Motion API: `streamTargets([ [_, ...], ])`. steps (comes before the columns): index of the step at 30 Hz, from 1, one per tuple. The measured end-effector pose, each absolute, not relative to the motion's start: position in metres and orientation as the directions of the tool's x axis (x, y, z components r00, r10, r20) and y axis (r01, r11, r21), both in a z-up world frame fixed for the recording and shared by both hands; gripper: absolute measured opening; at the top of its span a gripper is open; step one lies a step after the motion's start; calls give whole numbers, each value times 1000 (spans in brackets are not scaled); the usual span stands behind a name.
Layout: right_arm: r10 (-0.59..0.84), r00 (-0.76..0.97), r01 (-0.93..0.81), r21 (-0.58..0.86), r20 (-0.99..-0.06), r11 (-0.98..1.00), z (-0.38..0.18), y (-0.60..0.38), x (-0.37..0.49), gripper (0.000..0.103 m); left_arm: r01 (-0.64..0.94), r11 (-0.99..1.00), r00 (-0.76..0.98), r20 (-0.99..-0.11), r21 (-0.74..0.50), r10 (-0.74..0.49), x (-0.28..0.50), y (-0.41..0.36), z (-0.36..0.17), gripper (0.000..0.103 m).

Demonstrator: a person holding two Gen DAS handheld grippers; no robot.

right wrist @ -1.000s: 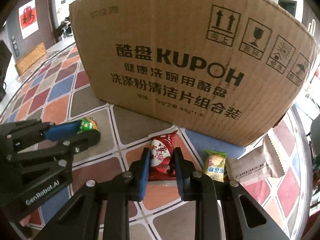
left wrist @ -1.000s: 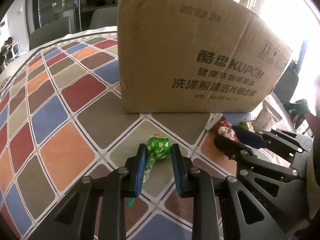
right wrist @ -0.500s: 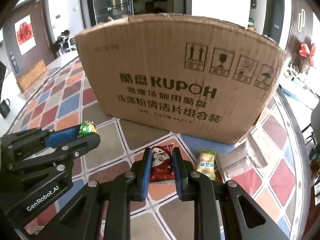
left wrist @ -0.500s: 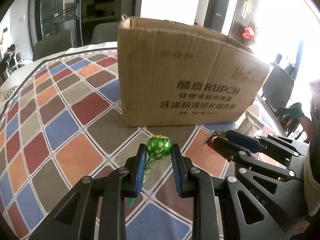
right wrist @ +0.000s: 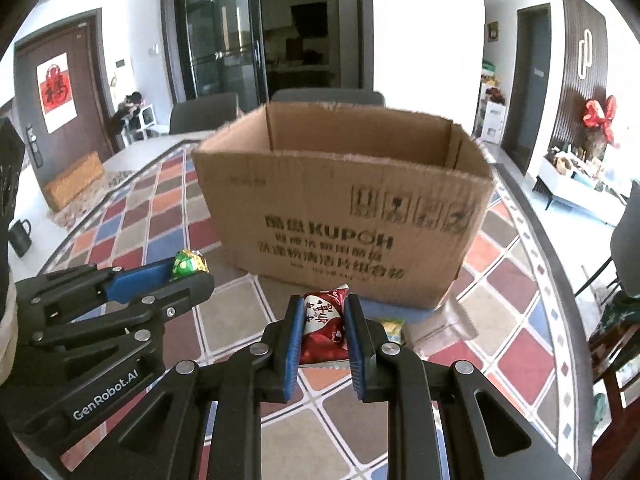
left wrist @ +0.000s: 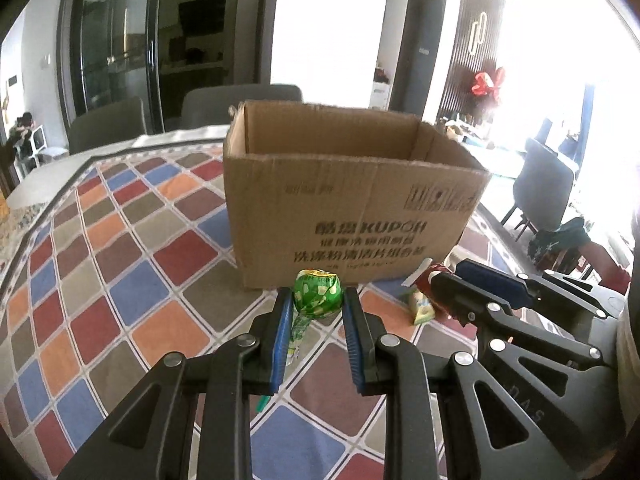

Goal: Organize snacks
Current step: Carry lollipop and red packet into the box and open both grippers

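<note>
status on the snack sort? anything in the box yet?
Done: nothing visibly boxed; the cardboard box is open, but its floor is hidden from both views. In hand: the left claw grips a green lollipop, and the right claw grips a red snack packet, both held short of the box. Left: drop both in, then collect the yellow-green packet and the clear wrapper on the table by the box.

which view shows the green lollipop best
The left wrist view: the round green-wrapped lollipop sits centred between the left tongs, wrapper print and stick visible. The right wrist view shows only its wrapped head from the side, small, poking out of those tongs.
</note>
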State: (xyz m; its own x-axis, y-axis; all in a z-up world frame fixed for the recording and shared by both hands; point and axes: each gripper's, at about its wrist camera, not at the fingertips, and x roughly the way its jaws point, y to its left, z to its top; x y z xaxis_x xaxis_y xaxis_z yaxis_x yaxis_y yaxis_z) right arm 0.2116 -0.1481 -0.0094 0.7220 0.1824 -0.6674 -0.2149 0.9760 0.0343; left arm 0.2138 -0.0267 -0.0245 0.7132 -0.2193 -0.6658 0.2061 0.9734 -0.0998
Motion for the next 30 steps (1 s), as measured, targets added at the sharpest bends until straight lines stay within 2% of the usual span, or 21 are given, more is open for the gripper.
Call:
streamTargets([
  [18,152,840,-163,25,-522,986,54,-162,213,22,240,970,827,-513,-48,-230,231,-38,50,26],
  [30,120,883,-136,-3,-453,991,89,-165,237,22,281,959,842,-470,-36,-264,265,-44,81,26],
])
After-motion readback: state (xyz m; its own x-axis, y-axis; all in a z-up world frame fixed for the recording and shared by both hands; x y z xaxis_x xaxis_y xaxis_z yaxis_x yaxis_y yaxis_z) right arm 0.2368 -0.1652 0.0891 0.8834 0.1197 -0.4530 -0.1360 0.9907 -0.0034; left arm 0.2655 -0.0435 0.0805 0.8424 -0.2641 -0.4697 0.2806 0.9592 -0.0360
